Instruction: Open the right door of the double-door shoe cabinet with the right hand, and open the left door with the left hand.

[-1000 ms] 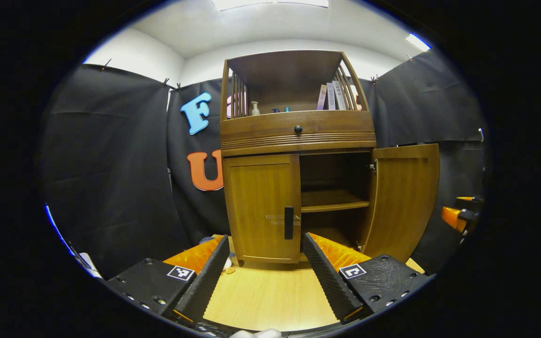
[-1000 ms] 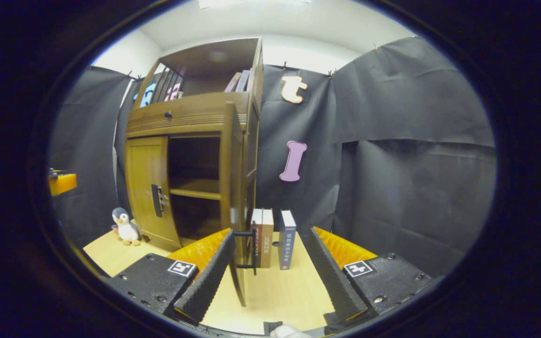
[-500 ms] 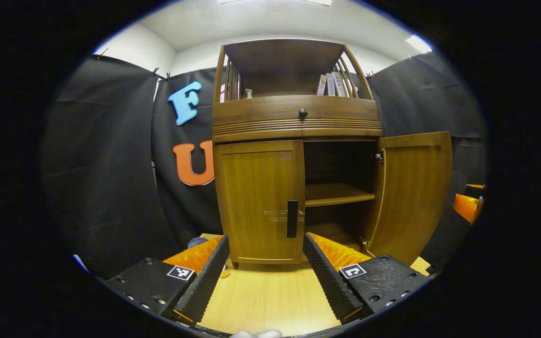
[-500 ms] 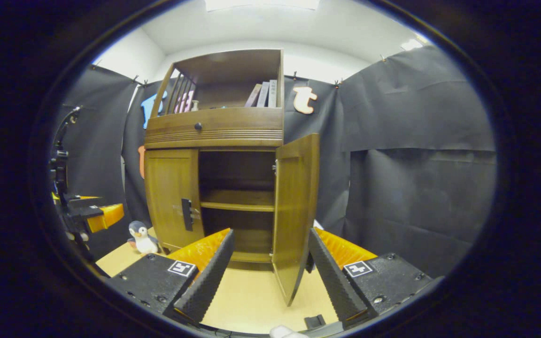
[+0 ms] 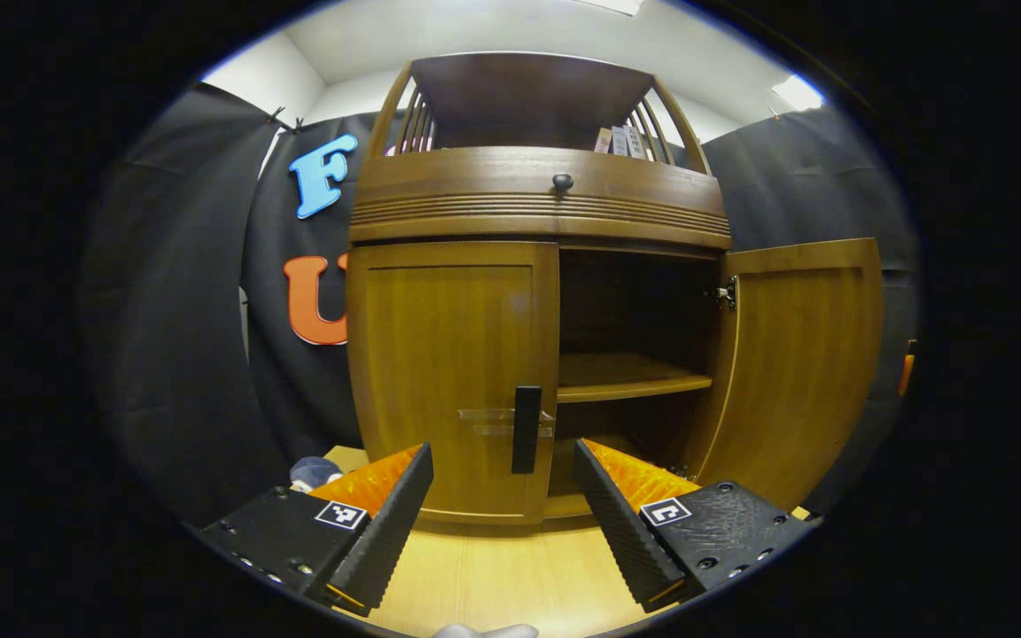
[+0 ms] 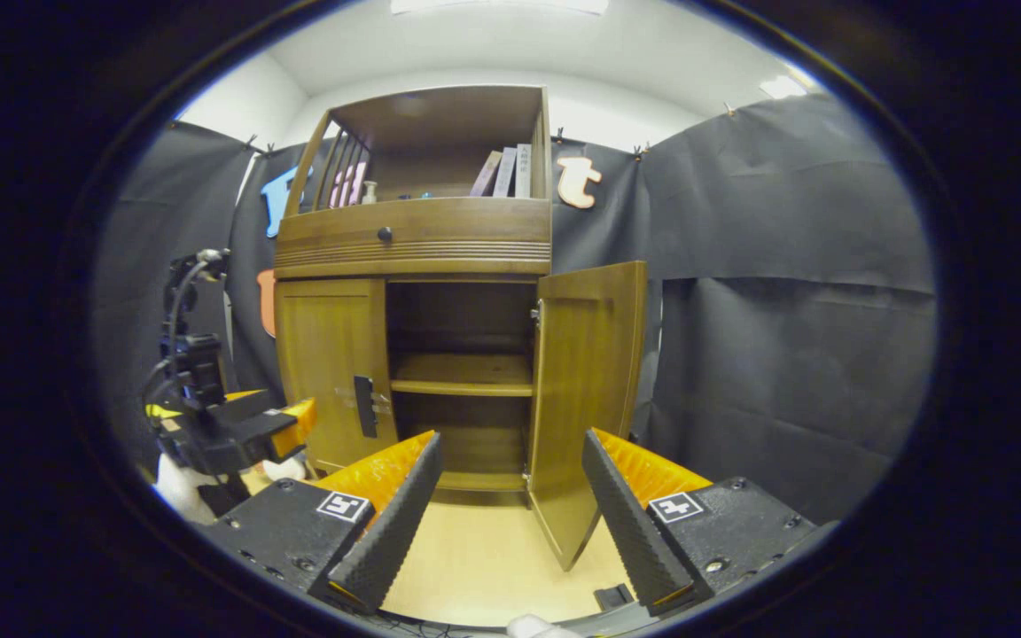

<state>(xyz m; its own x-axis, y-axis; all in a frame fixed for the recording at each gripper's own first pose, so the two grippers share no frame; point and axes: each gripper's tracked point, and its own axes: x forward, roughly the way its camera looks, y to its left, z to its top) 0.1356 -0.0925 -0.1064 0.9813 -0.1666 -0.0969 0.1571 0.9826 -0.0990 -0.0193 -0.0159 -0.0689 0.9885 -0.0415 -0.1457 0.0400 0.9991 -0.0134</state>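
The brown wooden shoe cabinet (image 5: 537, 199) stands close ahead in the left gripper view. Its left door (image 5: 448, 372) is closed, with a black vertical handle (image 5: 526, 429) just beyond and between my left gripper's (image 5: 502, 523) open fingers. The right door (image 5: 803, 372) is swung wide open and bares an inner shelf (image 5: 626, 385). In the right gripper view the open right door (image 6: 586, 399) stands ahead of my right gripper (image 6: 506, 523), which is open and holds nothing. The left gripper (image 6: 227, 425) shows there at the left, in front of the closed left door (image 6: 329, 372).
A drawer with a round black knob (image 5: 562, 182) runs above the doors. Books (image 6: 506, 173) and a bottle stand on the top shelf. A soft toy (image 5: 311, 470) lies at the cabinet's left foot. The cabinet rests on a light wooden surface (image 6: 475, 567).
My left gripper has moved closer to the left door's handle. My right gripper has let go of the right door's handle, drawn back and turned to face the cabinet; that door stands wider open.
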